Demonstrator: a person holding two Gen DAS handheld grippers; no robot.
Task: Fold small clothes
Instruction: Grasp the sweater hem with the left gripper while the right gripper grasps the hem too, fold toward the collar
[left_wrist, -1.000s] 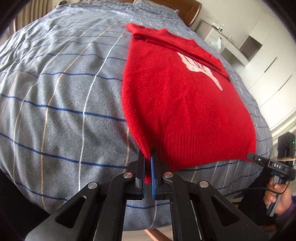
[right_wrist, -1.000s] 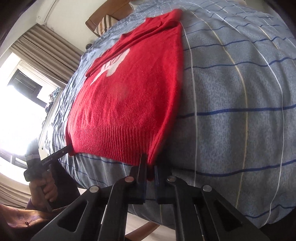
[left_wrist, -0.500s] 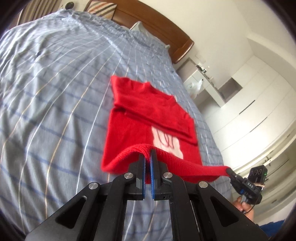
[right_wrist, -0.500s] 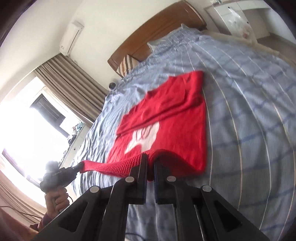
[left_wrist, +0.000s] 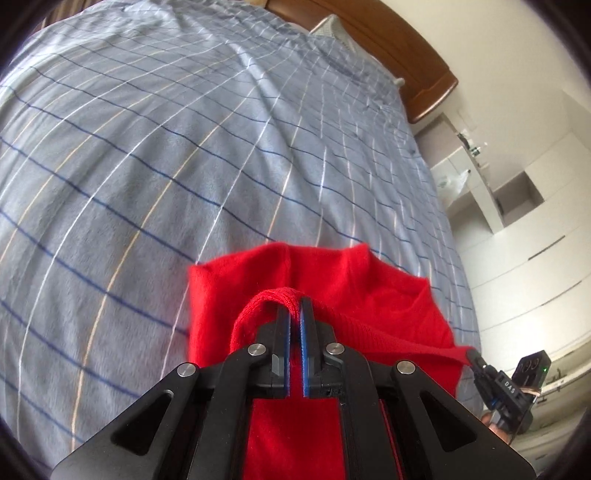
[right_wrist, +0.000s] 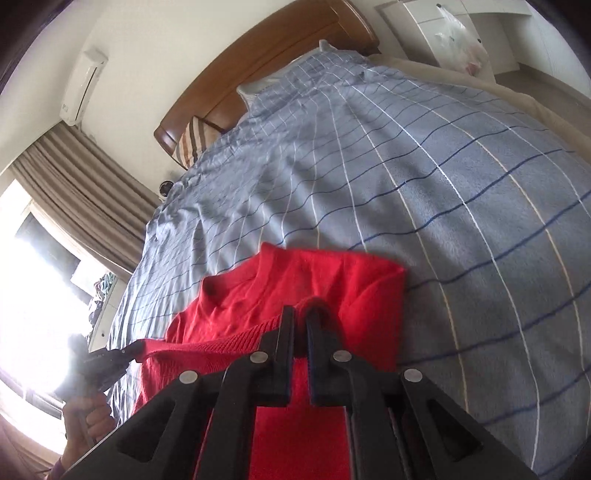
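A small red knit sweater (left_wrist: 332, 280) lies on the blue checked bedspread (left_wrist: 184, 147); it also shows in the right wrist view (right_wrist: 332, 284). My left gripper (left_wrist: 293, 306) is shut on one corner of its ribbed hem, my right gripper (right_wrist: 301, 314) is shut on the other corner. The hem is lifted and stretched between them above the sweater's upper part, near the collar. The right gripper shows at the left view's right edge (left_wrist: 480, 363), the left gripper at the right view's left edge (right_wrist: 125, 352). The white chest print is hidden.
A wooden headboard (right_wrist: 258, 81) and a striped pillow (right_wrist: 194, 138) are at the far end of the bed. White cabinets (left_wrist: 517, 221) stand on one side, a curtained window (right_wrist: 55, 229) on the other.
Both grippers have lifted the hem off the bed and carried it forward over the sweater's body toward the collar. The chest print is now covered.
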